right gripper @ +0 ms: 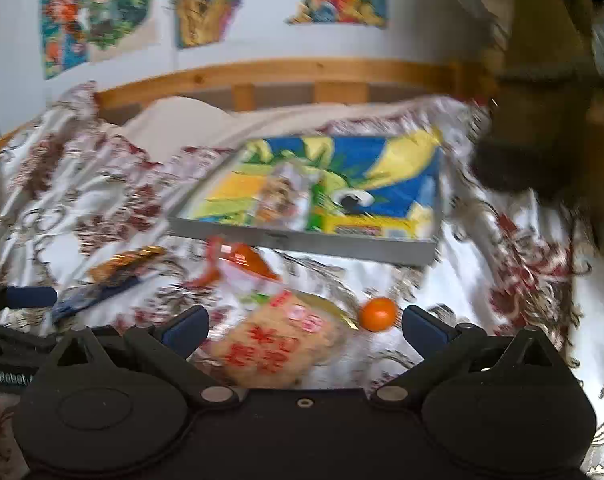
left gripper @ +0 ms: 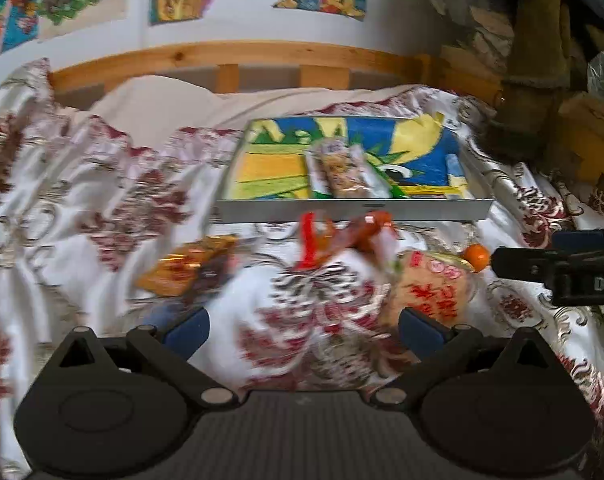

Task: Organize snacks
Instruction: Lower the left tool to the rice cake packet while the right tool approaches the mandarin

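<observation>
Left gripper (left gripper: 304, 326): jaws spread wide, nothing held, above the patterned bedspread (left gripper: 101, 208). Ahead, left to right: gold-wrapped snack (left gripper: 185, 266), red-and-white packet (left gripper: 342, 240), rice cracker pack (right gripper: 277, 344), small orange (right gripper: 378, 314). Beyond lies the gray tray (left gripper: 354, 210) holding a wrapped bar (left gripper: 344, 172). Right gripper (right gripper: 304, 326): wide open, empty, straddling the cracker pack.

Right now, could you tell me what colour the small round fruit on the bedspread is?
Orange. The small round fruit shows best in the right wrist view.
</observation>
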The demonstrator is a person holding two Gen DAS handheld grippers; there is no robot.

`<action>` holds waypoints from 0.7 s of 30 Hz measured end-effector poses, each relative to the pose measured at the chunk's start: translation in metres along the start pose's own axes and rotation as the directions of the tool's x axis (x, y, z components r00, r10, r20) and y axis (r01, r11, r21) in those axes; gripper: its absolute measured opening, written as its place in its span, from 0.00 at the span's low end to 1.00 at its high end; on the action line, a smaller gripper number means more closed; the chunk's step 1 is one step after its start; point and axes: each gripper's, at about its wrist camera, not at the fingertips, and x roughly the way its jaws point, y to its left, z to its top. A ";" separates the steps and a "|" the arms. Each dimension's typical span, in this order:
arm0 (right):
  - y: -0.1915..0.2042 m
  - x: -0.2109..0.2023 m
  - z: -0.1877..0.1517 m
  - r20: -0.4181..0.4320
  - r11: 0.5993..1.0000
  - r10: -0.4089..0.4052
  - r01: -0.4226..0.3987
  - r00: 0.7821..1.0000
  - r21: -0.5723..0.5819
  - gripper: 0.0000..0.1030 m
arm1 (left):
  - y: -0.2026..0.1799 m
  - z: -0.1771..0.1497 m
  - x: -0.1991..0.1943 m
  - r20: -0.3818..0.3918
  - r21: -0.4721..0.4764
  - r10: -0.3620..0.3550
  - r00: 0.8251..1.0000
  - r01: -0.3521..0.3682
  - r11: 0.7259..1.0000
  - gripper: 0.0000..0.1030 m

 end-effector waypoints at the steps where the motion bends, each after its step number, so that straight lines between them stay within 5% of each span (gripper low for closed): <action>1: -0.005 0.003 0.000 -0.008 1.000 -0.006 0.007 1.000 0.016 0.99 | -0.005 0.000 0.006 0.007 0.001 -0.013 1.000 0.013 1.000 0.99; 9: -0.040 0.033 0.001 -0.044 0.993 -0.048 0.052 0.998 0.110 0.99 | -0.041 0.001 0.043 0.056 0.076 -0.152 0.987 0.147 0.986 0.99; 21: -0.045 0.061 0.001 -0.050 0.989 -0.127 0.131 0.991 0.070 0.99 | -0.066 0.003 0.088 -0.027 0.179 -0.201 0.979 0.202 0.963 0.99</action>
